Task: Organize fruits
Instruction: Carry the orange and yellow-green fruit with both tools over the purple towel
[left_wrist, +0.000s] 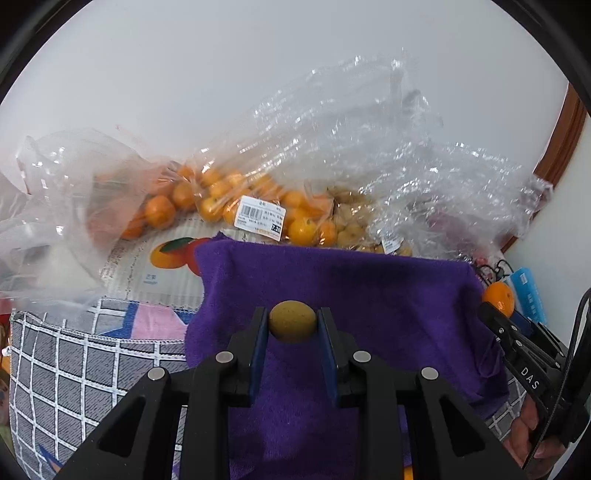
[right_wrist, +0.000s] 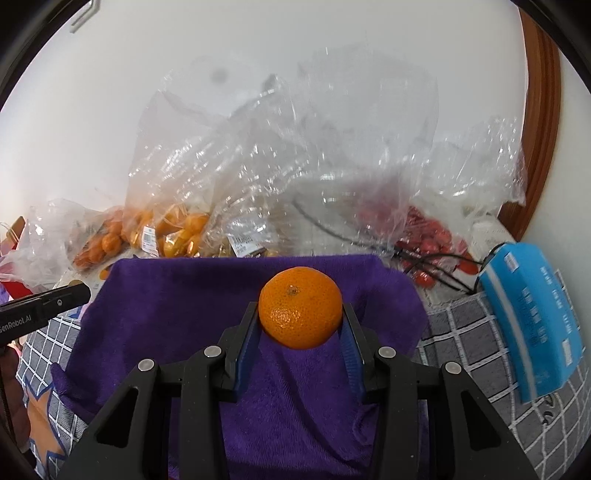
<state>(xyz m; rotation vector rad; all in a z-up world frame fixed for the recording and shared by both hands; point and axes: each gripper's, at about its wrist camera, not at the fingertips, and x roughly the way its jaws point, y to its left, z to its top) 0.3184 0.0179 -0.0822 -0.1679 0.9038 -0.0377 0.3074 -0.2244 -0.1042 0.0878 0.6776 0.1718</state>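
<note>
My left gripper (left_wrist: 292, 322) is shut on a small olive-yellow round fruit (left_wrist: 291, 320) and holds it over a purple towel (left_wrist: 369, 295). My right gripper (right_wrist: 300, 314) is shut on an orange tangerine (right_wrist: 300, 307) over the same purple towel (right_wrist: 184, 302). In the left wrist view the right gripper shows at the right edge with the tangerine (left_wrist: 498, 298). Behind the towel lie clear plastic bags of tangerines (left_wrist: 221, 199), a bag of small yellow fruits (left_wrist: 351, 218) and a bag of small red fruits (right_wrist: 428, 236).
A blue tissue pack (right_wrist: 532, 317) lies right of the towel on a grey checked cloth (right_wrist: 480, 332). A fruit-printed box (left_wrist: 159, 266) sits under the bags. A black cable (right_wrist: 436, 266) runs by the red fruits. A white wall stands behind.
</note>
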